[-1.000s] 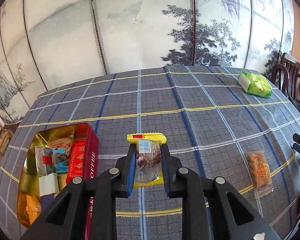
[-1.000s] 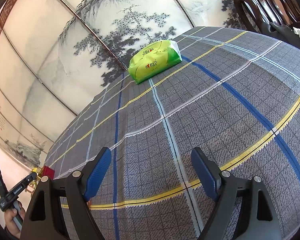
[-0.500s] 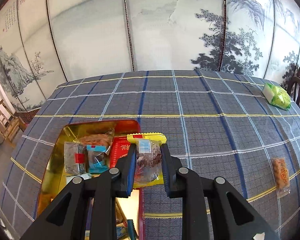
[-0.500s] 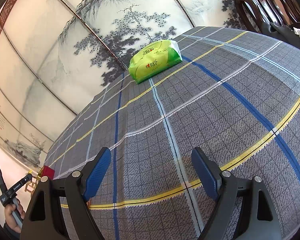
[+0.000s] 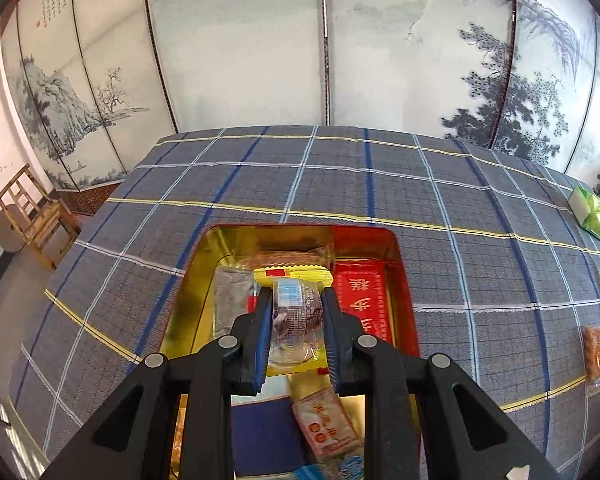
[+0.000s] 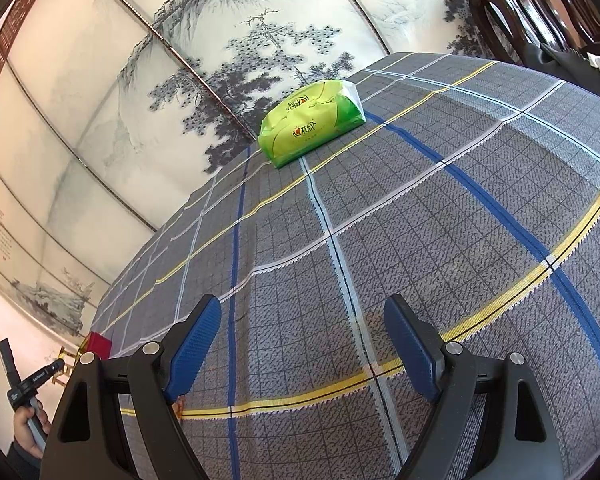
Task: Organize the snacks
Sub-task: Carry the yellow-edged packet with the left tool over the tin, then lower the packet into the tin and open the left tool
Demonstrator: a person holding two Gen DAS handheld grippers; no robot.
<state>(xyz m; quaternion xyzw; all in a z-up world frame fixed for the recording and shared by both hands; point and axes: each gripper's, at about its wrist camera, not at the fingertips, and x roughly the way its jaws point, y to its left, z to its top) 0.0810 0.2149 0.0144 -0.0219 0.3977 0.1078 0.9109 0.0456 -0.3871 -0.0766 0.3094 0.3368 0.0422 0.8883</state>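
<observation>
My left gripper is shut on a yellow-edged clear snack packet and holds it above the open red tin with a gold inside. The tin holds several wrapped snacks, among them a red packet. An orange snack packet lies on the cloth at the right. My right gripper is open and empty, low over the plaid tablecloth. A corner of the red tin shows far left in the right wrist view.
A green tissue pack lies at the far right table edge and also shows ahead of the right gripper. A painted folding screen stands behind the table. A wooden chair stands at the left, dark chairs at the right.
My left gripper has swung left with the snack packet, from over the cloth beside the tin to above the tin's inside. The right gripper has stayed still and open.
</observation>
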